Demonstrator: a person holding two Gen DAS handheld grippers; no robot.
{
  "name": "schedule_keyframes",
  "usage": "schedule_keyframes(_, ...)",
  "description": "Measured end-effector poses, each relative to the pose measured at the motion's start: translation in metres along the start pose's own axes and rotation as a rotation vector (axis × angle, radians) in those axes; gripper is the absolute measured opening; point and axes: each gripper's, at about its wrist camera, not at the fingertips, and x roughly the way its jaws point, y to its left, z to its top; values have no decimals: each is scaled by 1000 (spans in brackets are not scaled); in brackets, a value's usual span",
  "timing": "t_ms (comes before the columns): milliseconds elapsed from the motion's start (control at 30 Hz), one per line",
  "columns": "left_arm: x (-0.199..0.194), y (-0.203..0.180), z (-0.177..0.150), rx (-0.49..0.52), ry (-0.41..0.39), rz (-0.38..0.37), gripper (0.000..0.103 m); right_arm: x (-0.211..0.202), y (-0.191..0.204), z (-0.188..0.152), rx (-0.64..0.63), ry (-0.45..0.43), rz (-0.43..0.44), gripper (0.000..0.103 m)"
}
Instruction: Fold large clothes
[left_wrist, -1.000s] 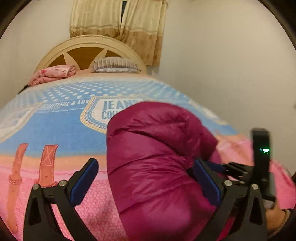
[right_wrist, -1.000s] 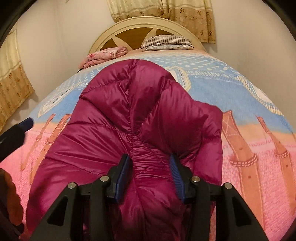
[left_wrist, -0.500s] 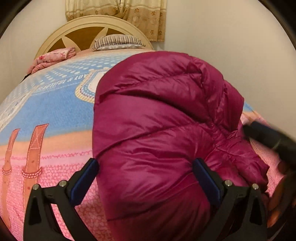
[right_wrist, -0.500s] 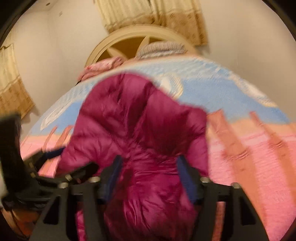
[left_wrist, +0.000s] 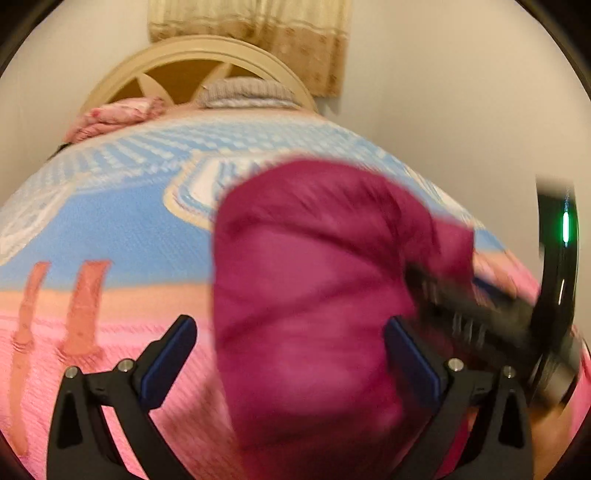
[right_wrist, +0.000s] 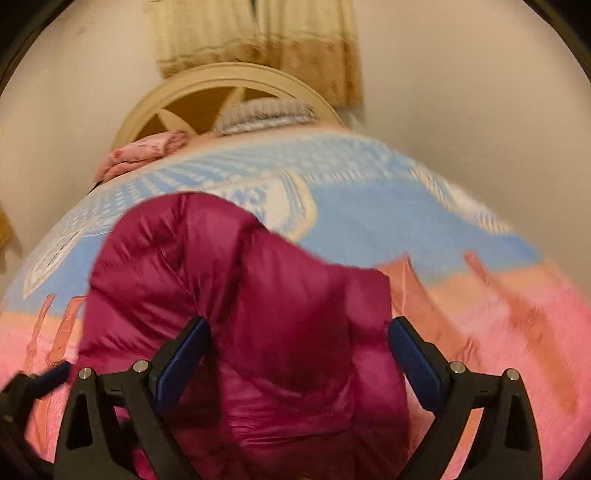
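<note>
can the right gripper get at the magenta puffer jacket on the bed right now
Probably yes. The right gripper has its jaws opening, with the magenta puffer jacket bulging between them and nothing in front of it.

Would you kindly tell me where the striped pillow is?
In both views the striped pillow lies against the headboard, right of the pink folded cloth.

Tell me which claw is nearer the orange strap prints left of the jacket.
Left. The left claw sits beside the strap prints; the right claw, jaws opening astride the jacket, is across it.
</note>
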Motion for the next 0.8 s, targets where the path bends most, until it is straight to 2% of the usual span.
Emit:
schedule_keyframes(100,13,1,22,-56,5,61,103,7,-9,-6,39,19,15,98)
schedule_keyframes(233,56,-8,22,-49,121,114,103,14,-15,-12,70,50,40,98)
schedule_keyframes(300,68,-3,17,-95,136,71,103,25,-20,-14,93,84,40,98)
schedule_keyframes(367,77,0,12,-113,167,69,103,27,-27,-19,135,108,78,98)
schedule_keyframes(500,79,6,7,-121,162,44,103,37,-39,-22,210,153,157,98)
schedule_keyframes(600,84,8,4,-143,180,15,103,37,-38,-24,220,150,164,98)
schedule_keyframes(800,89,9,2,-143,192,11,103,36,-38,-27,222,147,157,98)
